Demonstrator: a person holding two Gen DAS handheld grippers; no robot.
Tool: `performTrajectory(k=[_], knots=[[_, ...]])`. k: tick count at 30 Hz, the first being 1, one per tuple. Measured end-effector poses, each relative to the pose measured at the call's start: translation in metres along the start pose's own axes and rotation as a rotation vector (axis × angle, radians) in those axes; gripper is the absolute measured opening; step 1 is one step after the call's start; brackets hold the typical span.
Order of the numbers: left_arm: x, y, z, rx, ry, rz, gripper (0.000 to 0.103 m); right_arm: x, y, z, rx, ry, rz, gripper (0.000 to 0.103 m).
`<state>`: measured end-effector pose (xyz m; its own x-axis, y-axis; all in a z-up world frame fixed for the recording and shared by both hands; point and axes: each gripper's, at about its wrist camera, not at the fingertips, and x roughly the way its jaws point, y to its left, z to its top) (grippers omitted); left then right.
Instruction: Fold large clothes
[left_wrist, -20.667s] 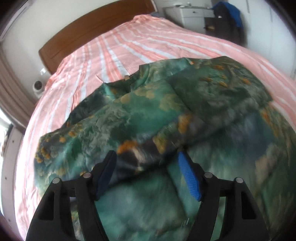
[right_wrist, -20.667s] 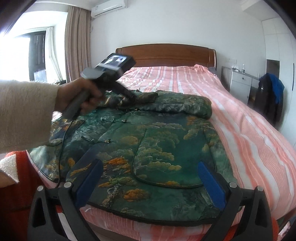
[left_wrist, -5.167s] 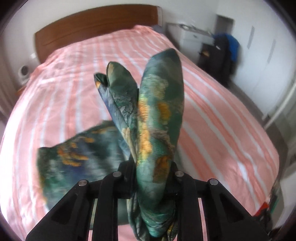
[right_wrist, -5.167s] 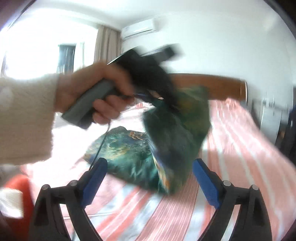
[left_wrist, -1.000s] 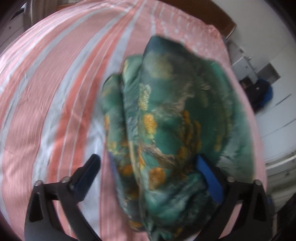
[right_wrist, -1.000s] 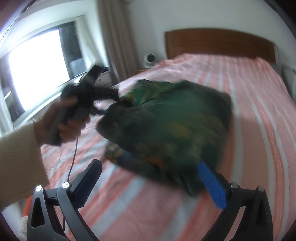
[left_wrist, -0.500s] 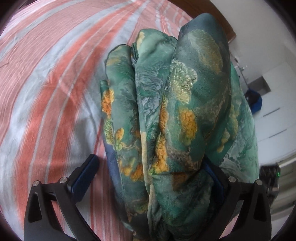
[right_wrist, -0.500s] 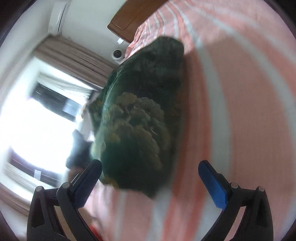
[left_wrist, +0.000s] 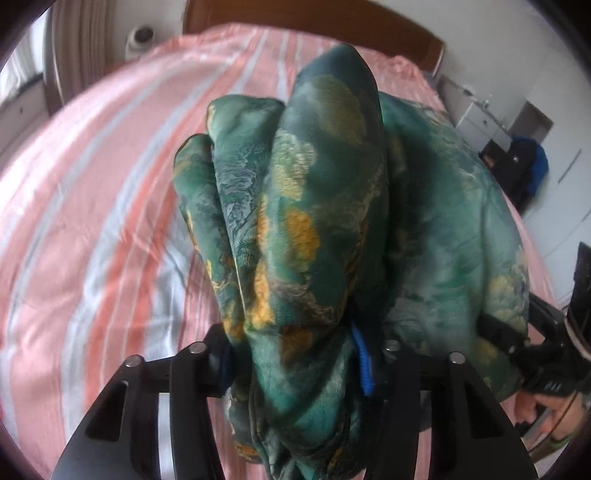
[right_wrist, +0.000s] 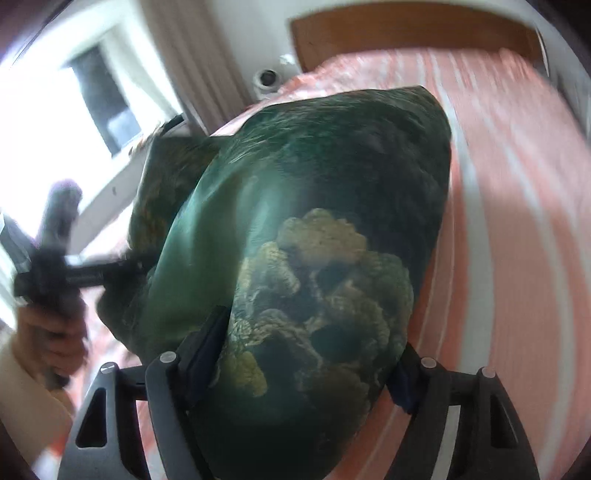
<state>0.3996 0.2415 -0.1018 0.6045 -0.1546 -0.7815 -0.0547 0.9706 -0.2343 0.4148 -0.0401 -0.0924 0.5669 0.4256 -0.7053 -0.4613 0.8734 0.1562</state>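
A thick green padded jacket (left_wrist: 325, 206) with gold and orange print is bunched into a folded bundle above the pink striped bed (left_wrist: 92, 206). My left gripper (left_wrist: 291, 365) is shut on several bunched layers of it. My right gripper (right_wrist: 306, 354) is shut on the jacket's other end (right_wrist: 314, 229), which fills that view. In the left wrist view the right gripper (left_wrist: 524, 339) shows at the bundle's right side. In the right wrist view the left gripper (right_wrist: 122, 266) shows at the bundle's left side.
A wooden headboard (left_wrist: 332, 33) stands at the bed's far end. A white dresser (left_wrist: 480, 122) and a dark chair with blue clothing (left_wrist: 524, 166) stand to the right. A curtain and window (right_wrist: 110, 96) are on the left.
Both grippers have closed on the folded jacket; half a second ago their jaws stood wide open around it. The bundle now sits between the two grippers.
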Motion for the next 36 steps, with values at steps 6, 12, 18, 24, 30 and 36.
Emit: performTrajectory(k=[6,12,18,24,30,36], knots=[[-0.029,-0.026,0.014,0.03,-0.096,-0.011,0.047,-0.04,0.033,0.005,-0.118,-0.136,-0.047,0.074],[-0.028,-0.044,0.073,0.046,-0.205,0.002,0.048,-0.06,0.017,0.046,-0.096,-0.216,-0.046,0.074],[0.031,-0.015,0.101,-0.055,-0.189,0.223,0.093,-0.009,-0.051,0.083,0.147,-0.08,-0.011,0.103],[-0.011,-0.02,0.075,-0.047,-0.375,0.305,0.102,-0.011,-0.043,0.054,0.1,-0.078,-0.112,0.103],[-0.058,-0.044,0.06,-0.009,-0.459,0.312,0.102,-0.057,-0.001,0.041,-0.027,-0.154,-0.174,0.103],[-0.113,-0.068,0.027,0.054,-0.517,0.328,0.103,-0.097,0.018,0.02,-0.116,-0.191,-0.235,0.103]])
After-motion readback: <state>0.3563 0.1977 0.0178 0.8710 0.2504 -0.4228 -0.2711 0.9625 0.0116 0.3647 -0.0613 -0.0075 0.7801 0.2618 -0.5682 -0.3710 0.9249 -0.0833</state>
